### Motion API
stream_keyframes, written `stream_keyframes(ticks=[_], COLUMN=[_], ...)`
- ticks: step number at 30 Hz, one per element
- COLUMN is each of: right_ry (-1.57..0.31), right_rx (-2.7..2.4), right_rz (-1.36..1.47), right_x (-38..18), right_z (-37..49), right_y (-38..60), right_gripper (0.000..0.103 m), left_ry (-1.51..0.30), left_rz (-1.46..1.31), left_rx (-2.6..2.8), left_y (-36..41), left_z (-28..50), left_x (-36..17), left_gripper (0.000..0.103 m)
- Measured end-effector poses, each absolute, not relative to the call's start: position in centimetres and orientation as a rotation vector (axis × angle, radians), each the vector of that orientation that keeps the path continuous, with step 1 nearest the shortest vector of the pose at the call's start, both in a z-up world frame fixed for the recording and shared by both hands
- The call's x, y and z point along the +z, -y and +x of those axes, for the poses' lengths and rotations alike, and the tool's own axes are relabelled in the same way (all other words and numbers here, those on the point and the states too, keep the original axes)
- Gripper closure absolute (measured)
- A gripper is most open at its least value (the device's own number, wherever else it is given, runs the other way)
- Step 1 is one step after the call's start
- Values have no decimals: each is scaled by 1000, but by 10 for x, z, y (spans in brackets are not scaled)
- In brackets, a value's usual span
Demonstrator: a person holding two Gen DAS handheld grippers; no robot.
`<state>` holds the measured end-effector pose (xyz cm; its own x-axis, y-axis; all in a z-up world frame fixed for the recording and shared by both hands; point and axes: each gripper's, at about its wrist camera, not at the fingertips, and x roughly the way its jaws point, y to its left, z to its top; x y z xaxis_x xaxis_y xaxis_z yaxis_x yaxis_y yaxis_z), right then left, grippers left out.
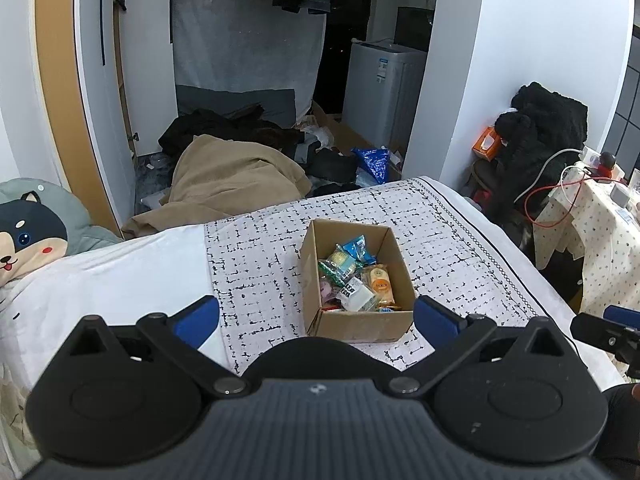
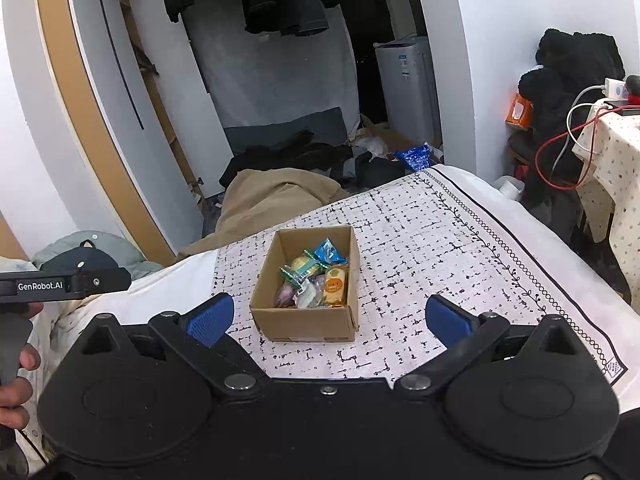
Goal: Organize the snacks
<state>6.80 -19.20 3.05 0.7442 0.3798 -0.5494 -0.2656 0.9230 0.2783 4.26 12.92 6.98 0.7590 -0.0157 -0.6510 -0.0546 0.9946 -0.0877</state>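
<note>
Both black tools with blue pads, left tool (image 1: pixel 316 320) and right tool (image 2: pixel 330 318), spread wide and empty above patterned white bed cover (image 2: pixel 420 240); small open brown cardboard box (image 1: pixel 356 326) between them, holding assorted wrapped snacks (image 1: pixel 354 276).

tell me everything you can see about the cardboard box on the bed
The cardboard box is small, plain brown and rectangular, open at the top with no lid showing. It sits upright and flat on the white patterned bedspread, slightly angled to both cameras. Inside lie wrapped snacks: blue, green, orange and white packets piled loosely below the rim. Neither tool touches it.
</note>
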Motion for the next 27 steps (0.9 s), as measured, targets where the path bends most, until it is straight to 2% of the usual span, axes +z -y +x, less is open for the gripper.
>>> stream_keyframes(ticks=[27], right_ry=[-640], right_rx=[338], right_rz=[197], right_x=[30], right_z=[67], right_y=[197], right_gripper=[0], left_ry=[-701], left_rz=[-73], left_rx=[15], left_y=[-119], left_z=[43], left_x=[72], left_gripper=[0])
